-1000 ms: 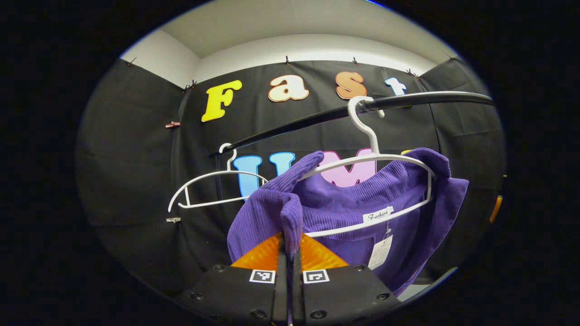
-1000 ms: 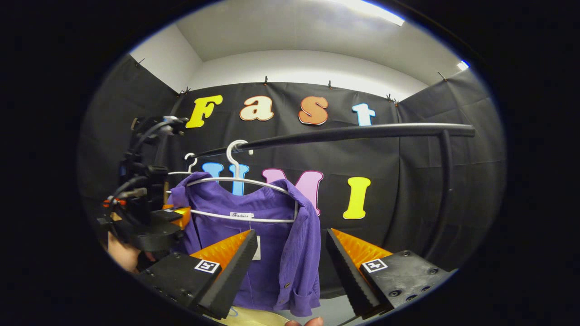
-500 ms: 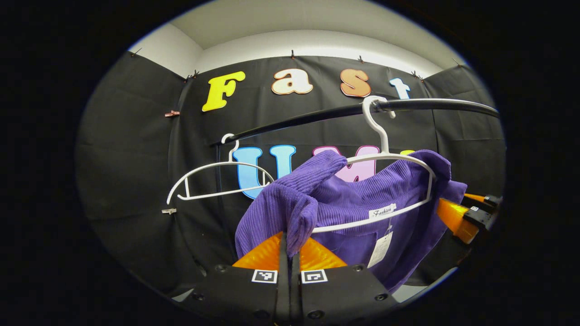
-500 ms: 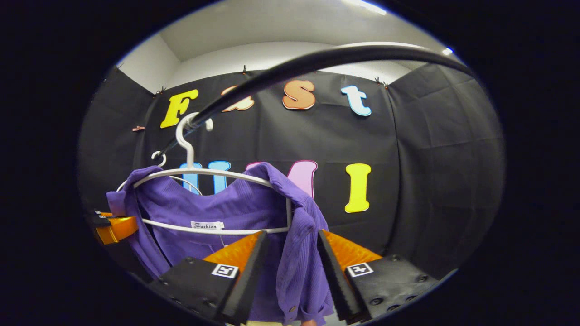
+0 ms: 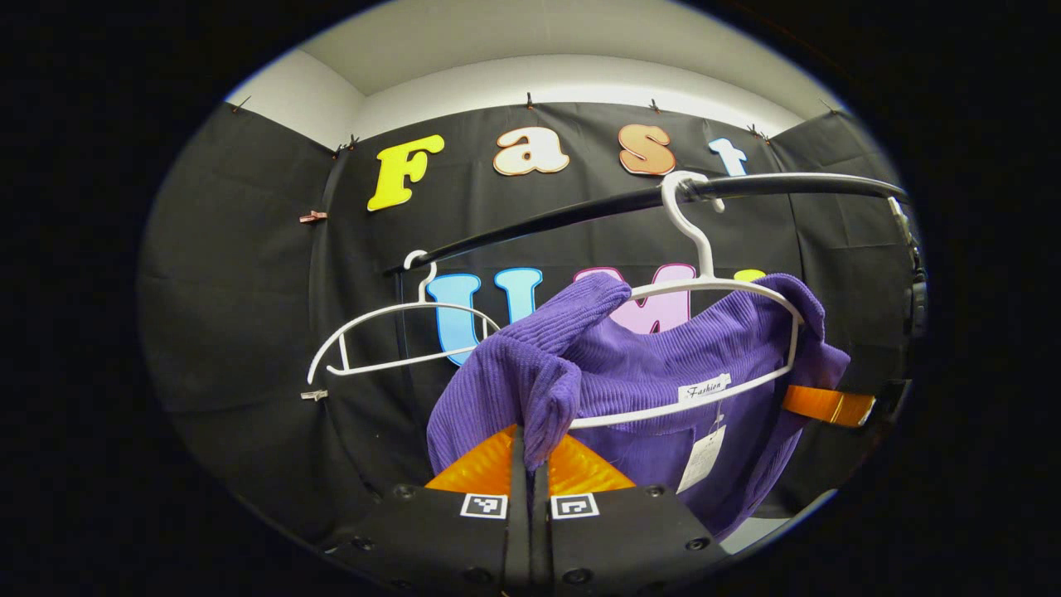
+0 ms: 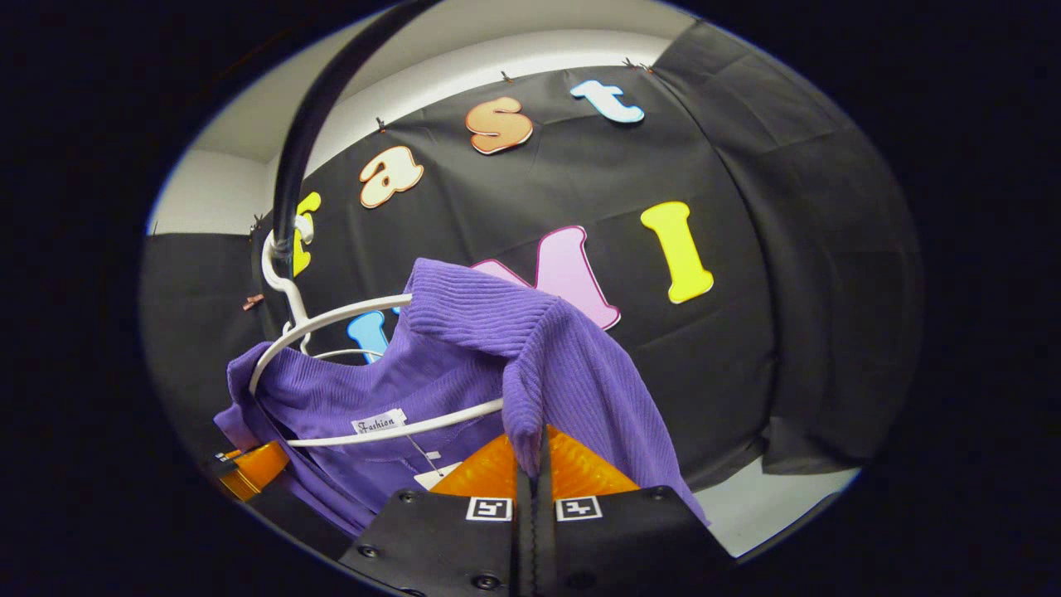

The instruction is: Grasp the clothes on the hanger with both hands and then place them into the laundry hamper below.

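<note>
Both grippers tilt upward. The left gripper (image 5: 529, 452) pinches one shoulder of the purple top (image 5: 646, 373), the right gripper (image 6: 535, 456) the other; it hangs on the white hanger (image 5: 704, 286) on the rail (image 5: 580, 215).

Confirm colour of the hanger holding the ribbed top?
White: a thin white plastic hanger under the purple ribbed knit top. It shows best in the left gripper view.

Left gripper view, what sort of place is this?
Likely a staged booth, not a home: black cloth wall, a black clothes rail with white hangers, and a purple garment pinched by tongs.
</note>
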Motion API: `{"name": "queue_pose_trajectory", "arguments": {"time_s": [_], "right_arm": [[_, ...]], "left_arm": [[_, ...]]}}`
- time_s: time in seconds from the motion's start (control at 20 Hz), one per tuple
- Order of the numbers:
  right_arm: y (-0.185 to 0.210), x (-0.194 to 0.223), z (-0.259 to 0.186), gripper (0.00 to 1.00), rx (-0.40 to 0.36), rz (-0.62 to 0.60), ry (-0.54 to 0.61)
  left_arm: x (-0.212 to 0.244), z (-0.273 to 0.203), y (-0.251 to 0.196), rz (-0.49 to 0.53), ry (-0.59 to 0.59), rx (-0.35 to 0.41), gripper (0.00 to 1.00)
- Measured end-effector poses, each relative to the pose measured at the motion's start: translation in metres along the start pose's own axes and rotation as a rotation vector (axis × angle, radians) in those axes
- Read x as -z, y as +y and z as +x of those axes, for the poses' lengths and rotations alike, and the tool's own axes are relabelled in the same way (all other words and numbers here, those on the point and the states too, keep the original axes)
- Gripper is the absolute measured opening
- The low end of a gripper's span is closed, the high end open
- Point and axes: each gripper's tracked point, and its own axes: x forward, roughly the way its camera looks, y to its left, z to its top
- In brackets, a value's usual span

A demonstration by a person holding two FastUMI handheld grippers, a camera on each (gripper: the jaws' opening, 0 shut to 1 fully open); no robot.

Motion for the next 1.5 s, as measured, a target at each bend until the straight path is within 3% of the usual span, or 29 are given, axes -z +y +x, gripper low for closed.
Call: {"name": "queue_pose_trajectory", "arguments": {"time_s": [0.25,0.55,0.9,1.2,1.5], "right_arm": [[-0.008,-0.026,-0.002,0.05,-0.047,0.178,0.034],[-0.041,-0.056,0.014,0.04,-0.014,0.135,0.033],[-0.070,-0.121,0.038,0.05,0.053,0.082,-0.094],[-0.104,-0.077,0.057,0.05,0.146,0.000,-0.029],[-0.093,-0.002,0.045,0.05,0.116,0.039,0.081]], "left_arm": [[0.003,0.003,0.007,-0.036,0.028,-0.001,0.05],[0.000,0.006,0.008,0.009,0.057,0.009,0.05],[-0.018,0.010,0.025,0.019,0.053,-0.018,0.06],[-0.026,0.011,0.036,0.005,0.071,-0.018,0.05],[0.000,0.009,0.052,0.030,0.120,-0.046,0.05]]}}
